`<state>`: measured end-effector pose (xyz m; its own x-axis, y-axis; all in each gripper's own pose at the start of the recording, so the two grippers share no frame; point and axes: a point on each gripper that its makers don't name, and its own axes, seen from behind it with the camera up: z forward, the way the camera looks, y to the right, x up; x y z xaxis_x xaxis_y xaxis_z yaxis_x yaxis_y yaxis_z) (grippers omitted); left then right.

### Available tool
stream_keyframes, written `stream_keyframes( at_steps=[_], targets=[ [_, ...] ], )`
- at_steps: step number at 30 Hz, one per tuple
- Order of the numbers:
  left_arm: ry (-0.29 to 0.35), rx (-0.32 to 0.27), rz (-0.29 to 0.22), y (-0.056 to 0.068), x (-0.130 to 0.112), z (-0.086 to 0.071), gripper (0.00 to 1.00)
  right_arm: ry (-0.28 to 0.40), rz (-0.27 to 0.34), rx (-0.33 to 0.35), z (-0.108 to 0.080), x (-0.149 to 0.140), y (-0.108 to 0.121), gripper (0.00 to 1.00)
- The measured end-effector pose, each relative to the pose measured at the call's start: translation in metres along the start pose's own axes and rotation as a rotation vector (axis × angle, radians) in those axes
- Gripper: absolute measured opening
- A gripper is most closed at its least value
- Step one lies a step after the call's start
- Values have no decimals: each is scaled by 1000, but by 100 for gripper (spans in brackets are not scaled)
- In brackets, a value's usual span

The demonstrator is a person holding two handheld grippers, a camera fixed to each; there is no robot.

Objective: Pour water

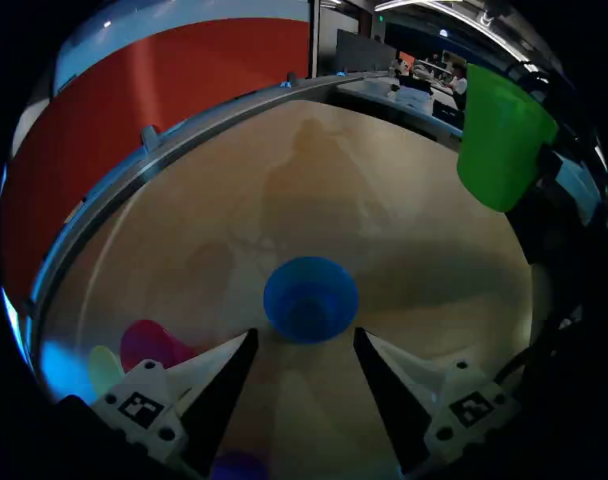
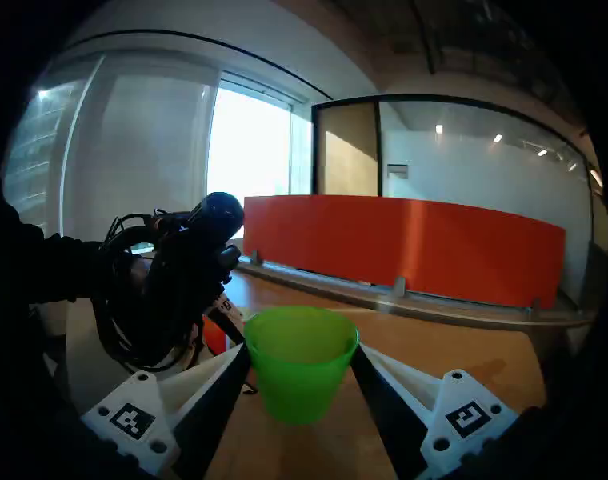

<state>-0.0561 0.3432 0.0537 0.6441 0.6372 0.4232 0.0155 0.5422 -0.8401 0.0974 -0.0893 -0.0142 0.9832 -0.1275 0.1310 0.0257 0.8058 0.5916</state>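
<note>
A blue cup stands upright on the wooden table, its inside looking empty. My left gripper is open just short of it, and the cup sits ahead of the fingertips, not between them. A green cup is held upright between the fingers of my right gripper, which is shut on it. In the left gripper view the green cup hangs well above the table at the upper right, far from the blue cup. In the right gripper view the left gripper shows as a dark body with cables, held by a dark-sleeved hand.
A pink cup and a yellow cup lie at the near left of the table, and a purple one peeks below my fingers. An orange divider on a metal rail bounds the far edge.
</note>
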Motion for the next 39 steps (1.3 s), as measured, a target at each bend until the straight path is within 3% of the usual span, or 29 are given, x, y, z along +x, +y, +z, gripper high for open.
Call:
stream_keyframes(
  at_steps=[14,39],
  targets=[
    [-14,4,11,7,0,6,88,5,-13,-73,-5,-1,23,90],
    [-31,56,16,4,11,20,88,10,-11,-64,-10,-6,31,90]
  ],
)
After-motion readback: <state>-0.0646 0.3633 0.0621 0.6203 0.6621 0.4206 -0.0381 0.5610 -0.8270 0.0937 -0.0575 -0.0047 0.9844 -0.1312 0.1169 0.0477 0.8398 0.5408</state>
